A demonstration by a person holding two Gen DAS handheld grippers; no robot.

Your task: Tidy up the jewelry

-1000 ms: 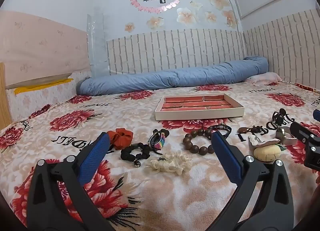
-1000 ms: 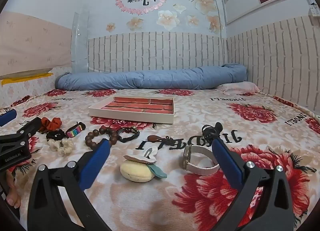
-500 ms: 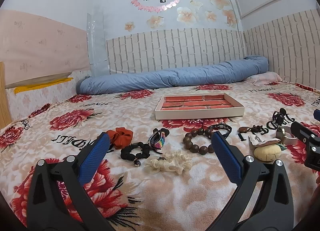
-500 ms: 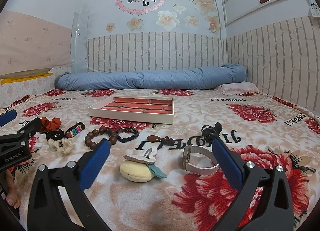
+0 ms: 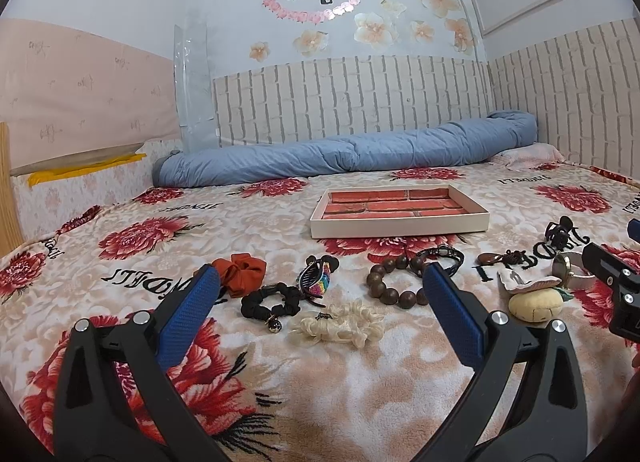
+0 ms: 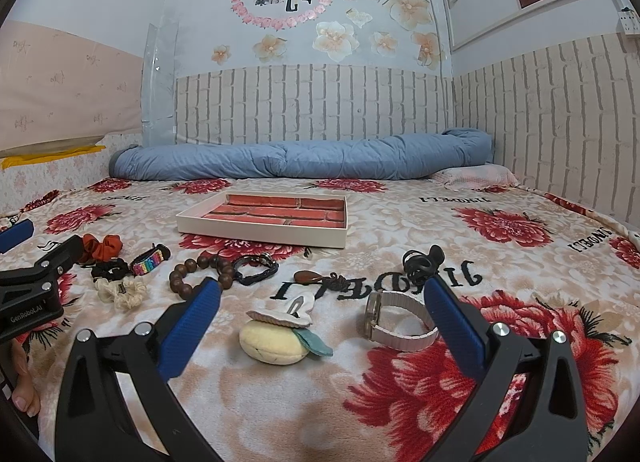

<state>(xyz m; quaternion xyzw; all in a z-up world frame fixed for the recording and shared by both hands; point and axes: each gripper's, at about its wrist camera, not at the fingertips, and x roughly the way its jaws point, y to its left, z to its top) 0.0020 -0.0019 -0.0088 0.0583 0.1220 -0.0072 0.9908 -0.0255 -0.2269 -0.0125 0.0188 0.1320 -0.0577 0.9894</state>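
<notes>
Both grippers are spread wide with nothing between the blue pads. Left gripper (image 5: 316,302) sits low at the bottom of its frame, right gripper (image 6: 320,310) same deal in its own view.

Room-wise, the flowered blanket (image 5: 360,390) is bare along the bottom of both frames, right in front of the fingers. Around the tray (image 5: 400,227) there's open blanket on every side, and behind it a rolled blue duvet (image 5: 352,156) runs along the brick-pattern wall (image 5: 352,98). In the right wrist view the right half of the blanket is mostly free out to the side wall.

The tray is a shallow white-rimmed box with a red brick-look lining, sitting centre frame, and no jewelry inside that I can see.

The jewelry is strung out in a loose row between tray and grippers. Left wrist view, left to right:
- orange scrunchie (image 5: 244,270)
- black scrunchie (image 5: 270,302)
- rainbow hair clip (image 5: 316,280)
- cream scrunchie (image 5: 340,326), closest to the left gripper
- wooden bead bracelet (image 5: 390,282), touching the black braided bracelet (image 5: 442,254)

Right wrist view, lower middle: a yellow plush fruit (image 6: 274,344) with a white clip (image 6: 288,314) resting on it, and a watch (image 6: 400,320) just beside the right finger. Black claw clip (image 6: 422,260) sits further back, well apart from the tray.
</notes>
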